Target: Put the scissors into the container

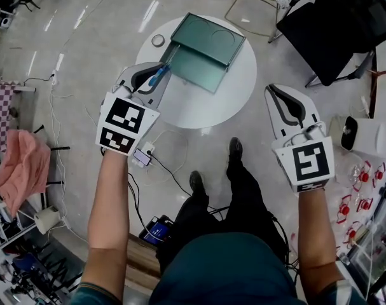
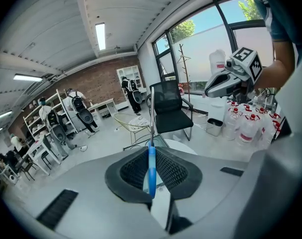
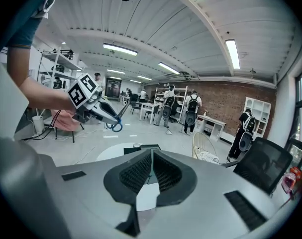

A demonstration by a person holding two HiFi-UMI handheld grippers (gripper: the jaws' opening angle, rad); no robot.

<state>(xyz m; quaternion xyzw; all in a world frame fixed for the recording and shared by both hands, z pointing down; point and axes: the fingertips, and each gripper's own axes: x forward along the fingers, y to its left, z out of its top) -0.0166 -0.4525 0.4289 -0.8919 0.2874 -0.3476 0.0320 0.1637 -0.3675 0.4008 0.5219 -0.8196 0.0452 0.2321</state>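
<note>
Round white table (image 1: pixel 199 107), green container (image 1: pixel 205 49) lying open on it, small tape roll (image 1: pixel 158 40) just beside the container

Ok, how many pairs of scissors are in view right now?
1: the blue-handled metal scissors, held in the fingers of the left gripper over the left side of the round white table, beside the open green container. None show elsewhere.

This is a big open workshop or lab floor. A brick wall (image 3: pixel 215 96) closes the far end, strip lights (image 3: pixel 120 49) run along the ribbed ceiling, and tall windows (image 2: pixel 205 29) fill one side. Metal shelving (image 2: pixel 46 113) lines the walls. People (image 3: pixel 193 111) in backpack rigs stand about, and cables (image 1: pixel 169 172) trail over the pale floor near a round white table (image 1: pixel 237 88), office chairs (image 2: pixel 170 113) and water jugs (image 2: pixel 250 126).
</note>
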